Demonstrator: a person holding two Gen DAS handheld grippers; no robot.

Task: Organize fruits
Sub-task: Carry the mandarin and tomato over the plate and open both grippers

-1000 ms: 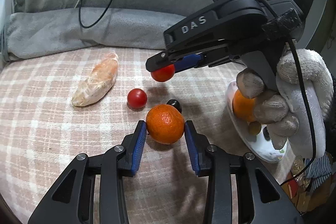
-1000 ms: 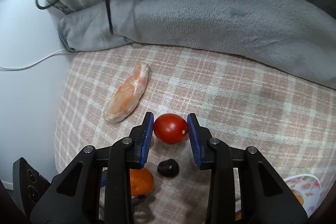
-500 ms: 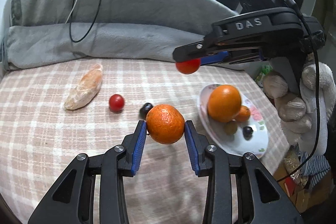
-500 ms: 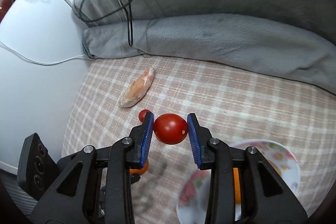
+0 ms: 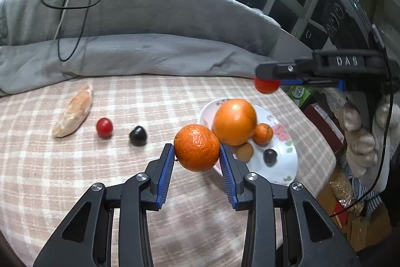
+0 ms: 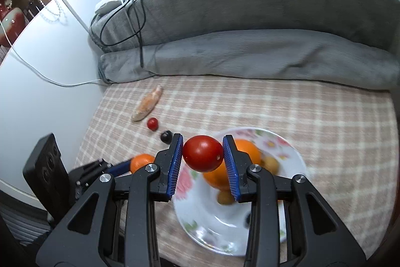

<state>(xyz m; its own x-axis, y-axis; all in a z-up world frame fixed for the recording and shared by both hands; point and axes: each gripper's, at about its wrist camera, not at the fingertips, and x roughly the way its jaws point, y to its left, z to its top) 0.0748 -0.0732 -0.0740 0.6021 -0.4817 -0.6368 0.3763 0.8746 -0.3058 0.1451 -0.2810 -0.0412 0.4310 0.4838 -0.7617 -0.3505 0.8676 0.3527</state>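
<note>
My left gripper (image 5: 196, 154) is shut on a mandarin (image 5: 196, 147), held in the air just left of the flowered plate (image 5: 287, 167). My right gripper (image 6: 203, 154) is shut on a red tomato (image 6: 203, 153) and hangs over the plate (image 6: 292, 157); it also shows in the left wrist view, where the tomato (image 5: 266, 86) hangs above the plate's far side. On the plate lie a large orange (image 5: 235, 121), a small mandarin (image 5: 262, 133), a brownish fruit (image 5: 245, 152) and a dark berry (image 5: 270, 155). A small tomato (image 5: 104, 126) and a dark fruit (image 5: 138, 135) rest on the checked cloth.
A wrapped bread roll (image 5: 73, 110) lies at the left of the checked cloth (image 5: 50, 167). A folded grey blanket (image 5: 137, 54) with a black cable (image 5: 72, 6) borders the far side. A gloved hand (image 5: 360, 142) holds the right gripper's handle. Boxes stand beyond the right edge.
Both grippers have risen and moved right with their fruit. The right gripper went from near the bread roll to above the plate, which has come fully into view.
</note>
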